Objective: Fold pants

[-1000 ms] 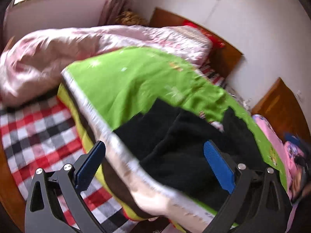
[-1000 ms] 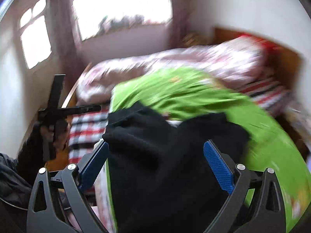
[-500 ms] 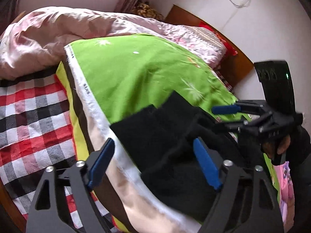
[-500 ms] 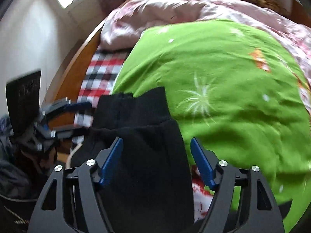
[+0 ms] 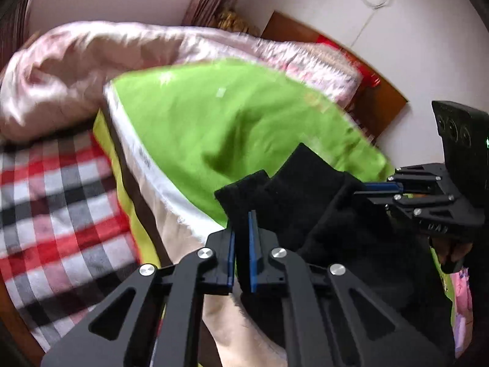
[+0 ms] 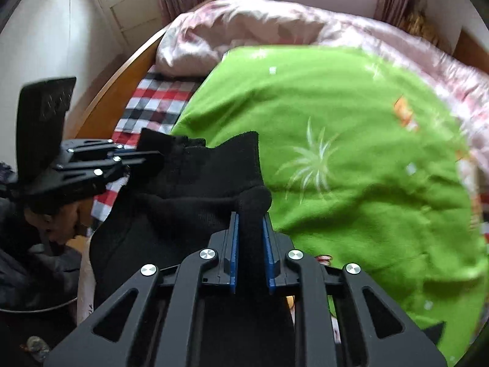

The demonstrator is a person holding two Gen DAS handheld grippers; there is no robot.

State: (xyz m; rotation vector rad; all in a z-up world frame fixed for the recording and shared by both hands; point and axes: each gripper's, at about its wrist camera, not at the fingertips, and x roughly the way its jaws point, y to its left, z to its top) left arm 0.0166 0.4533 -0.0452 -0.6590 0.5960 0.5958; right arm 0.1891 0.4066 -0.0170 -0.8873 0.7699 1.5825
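Black pants (image 5: 321, 214) lie bunched at the near edge of a green blanket (image 5: 229, 122) on the bed. My left gripper (image 5: 241, 238) is shut on a thin black edge of the pants near their left corner. In the right wrist view the pants (image 6: 189, 195) spread left of my right gripper (image 6: 250, 232), which is shut on a thick rolled fold of black cloth. The right gripper also shows at the right of the left wrist view (image 5: 379, 189), pinching the pants' far side. The left gripper shows at the left of the right wrist view (image 6: 143, 156).
A pink quilt (image 6: 259, 24) is heaped at the far side of the bed. A red, black and white checked sheet (image 5: 52, 202) covers the mattress left of the blanket. A wooden headboard (image 5: 382, 104) stands by the white wall; a wooden bed rail (image 6: 116, 94) runs along the left.
Both grippers went from wide open to shut on the black pants. The right one swung down over the blanket and now grips a fold; the left sank slightly onto the pants' edge.
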